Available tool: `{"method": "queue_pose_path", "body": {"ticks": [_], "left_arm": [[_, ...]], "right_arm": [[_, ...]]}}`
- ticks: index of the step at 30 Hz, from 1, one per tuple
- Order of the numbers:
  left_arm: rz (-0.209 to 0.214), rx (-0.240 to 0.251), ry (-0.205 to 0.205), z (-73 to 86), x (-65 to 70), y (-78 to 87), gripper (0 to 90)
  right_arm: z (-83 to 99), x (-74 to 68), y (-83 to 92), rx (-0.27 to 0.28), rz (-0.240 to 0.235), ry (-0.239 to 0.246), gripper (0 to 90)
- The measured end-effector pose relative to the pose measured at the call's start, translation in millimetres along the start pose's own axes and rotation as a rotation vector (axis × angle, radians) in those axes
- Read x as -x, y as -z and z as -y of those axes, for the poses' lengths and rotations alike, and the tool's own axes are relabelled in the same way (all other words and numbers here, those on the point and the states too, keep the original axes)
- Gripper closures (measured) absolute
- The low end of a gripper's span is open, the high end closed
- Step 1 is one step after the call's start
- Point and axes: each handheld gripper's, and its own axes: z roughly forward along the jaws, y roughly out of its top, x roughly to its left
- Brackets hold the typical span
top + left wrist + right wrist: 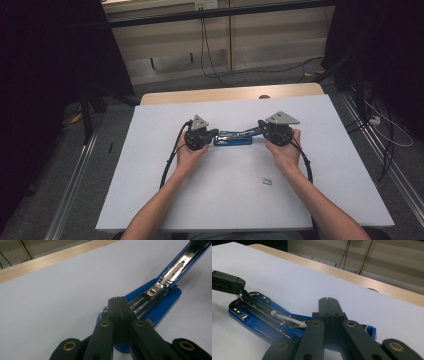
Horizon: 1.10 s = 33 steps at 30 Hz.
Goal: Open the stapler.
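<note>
A blue stapler [232, 140] lies swung open on the white sheet, its metal staple channel [150, 293] bare and its blue cover [192, 250] raised away at the hinge. My left gripper [216, 133] is shut with nothing between the jaws, its tips [119, 300] over the stapler's front end [239, 310]. My right gripper [257, 128] is also shut and empty, and its tips [328, 300] lie over the hinge end of the stapler [262, 323]. In the right gripper view the left gripper [227, 285] touches the far end of the channel.
A small strip of staples [267, 181] lies on the white sheet [150, 165] near the person's right forearm. A wooden table edge [230, 93] runs along the back. Cables trail from both grippers toward the front edge.
</note>
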Motion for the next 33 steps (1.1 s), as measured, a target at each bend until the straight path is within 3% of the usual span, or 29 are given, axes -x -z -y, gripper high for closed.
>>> {"method": "queue_pose_path", "body": {"ticks": [10, 15, 33], "left_arm": [[-0.002, 0.000, 0.003, 0.3, -0.2, 0.3, 90.0], [-0.002, 0.001, 0.005, 0.2, -0.2, 0.2, 90.0], [-0.006, -0.002, -0.001, -0.6, 0.8, 0.0, 90.0]], "right_arm": [[7.8, 5.8, 4.9, -0.024, -0.016, 0.026, 90.0], [15.9, 9.1, 4.9, -0.049, -0.021, 0.015, 90.0], [20.7, 11.3, 2.8, -0.056, -0.009, 0.020, 90.0]]}}
